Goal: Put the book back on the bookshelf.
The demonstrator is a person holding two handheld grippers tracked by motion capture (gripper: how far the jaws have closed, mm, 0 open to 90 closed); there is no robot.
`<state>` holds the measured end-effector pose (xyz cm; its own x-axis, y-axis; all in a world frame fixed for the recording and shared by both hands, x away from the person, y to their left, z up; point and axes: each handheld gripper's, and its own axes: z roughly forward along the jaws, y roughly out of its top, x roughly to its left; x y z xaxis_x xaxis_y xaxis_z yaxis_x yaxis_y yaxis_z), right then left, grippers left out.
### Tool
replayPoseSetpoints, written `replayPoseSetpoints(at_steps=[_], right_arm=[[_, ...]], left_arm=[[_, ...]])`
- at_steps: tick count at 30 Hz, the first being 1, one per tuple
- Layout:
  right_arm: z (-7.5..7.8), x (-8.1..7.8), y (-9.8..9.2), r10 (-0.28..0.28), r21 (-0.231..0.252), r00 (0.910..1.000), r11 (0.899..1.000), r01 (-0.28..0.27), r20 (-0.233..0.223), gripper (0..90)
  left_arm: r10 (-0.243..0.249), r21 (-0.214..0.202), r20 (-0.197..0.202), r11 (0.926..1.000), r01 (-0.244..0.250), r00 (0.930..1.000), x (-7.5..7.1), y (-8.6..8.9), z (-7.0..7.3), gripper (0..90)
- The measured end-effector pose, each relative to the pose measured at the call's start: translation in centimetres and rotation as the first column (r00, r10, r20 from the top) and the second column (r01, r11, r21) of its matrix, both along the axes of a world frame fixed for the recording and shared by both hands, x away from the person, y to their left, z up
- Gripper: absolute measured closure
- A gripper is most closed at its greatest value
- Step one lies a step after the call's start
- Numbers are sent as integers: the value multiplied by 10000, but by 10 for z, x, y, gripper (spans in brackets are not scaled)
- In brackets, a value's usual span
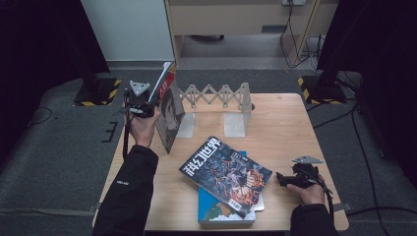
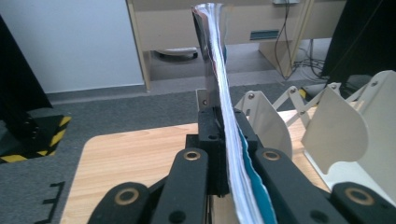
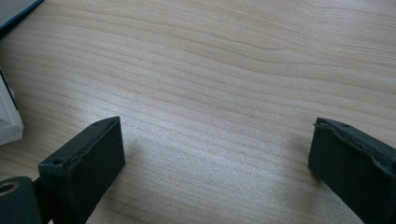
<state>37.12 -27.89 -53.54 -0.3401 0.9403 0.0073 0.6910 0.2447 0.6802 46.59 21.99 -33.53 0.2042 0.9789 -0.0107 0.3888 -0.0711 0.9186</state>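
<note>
Progress: early | left tongs (image 2: 223, 163) pinching thin upright magazine (image 1: 169, 110) at white expanding rack (image 1: 216, 96) | right tongs (image 3: 215, 158) spread, idle | left: two stacked magazines (image 1: 226, 179) on wooden surface (image 1: 290, 128)

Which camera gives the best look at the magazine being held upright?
The high view: the magazine shows whole, with its cover. The left gripper view shows its page edges clamped between the jaws. The right gripper view shows bare table.

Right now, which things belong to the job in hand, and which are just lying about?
In use: thin upright magazine, clamped in left gripper; white accordion book rack.
Lying about: dark-covered comic magazine, blue book beneath it; open right gripper resting on wooden table.
</note>
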Motion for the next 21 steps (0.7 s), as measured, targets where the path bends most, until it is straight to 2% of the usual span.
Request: replayPoseSetpoints(at_steps=[3, 7, 12, 15, 21], right_arm=[[0, 0, 0, 16, -16, 10000, 10000, -16, 19, 38], [0, 0, 0, -16, -5, 10000, 10000, 16, 15, 38], [0, 0, 0, 2, -6, 10000, 10000, -2, 13, 37], [0, 0, 0, 18, -8, 10000, 10000, -18, -6, 37], [0, -1, 1, 9, 12, 10000, 10000, -9, -22, 37]], left_arm=[[-211, -85, -184, 9997, 209, 9996, -1, 1, 2, 837], [-455, -229, -297, 9987, 449, 9985, -1, 2, 6, 730], [-379, -284, -153, 9989, 374, 9992, -3, 5, 9, 656], [-491, -495, -41, 9976, 489, 9988, -5, 7, 9, 611], [-583, -506, 285, 9969, 597, 9979, -14, 11, 12, 546]])
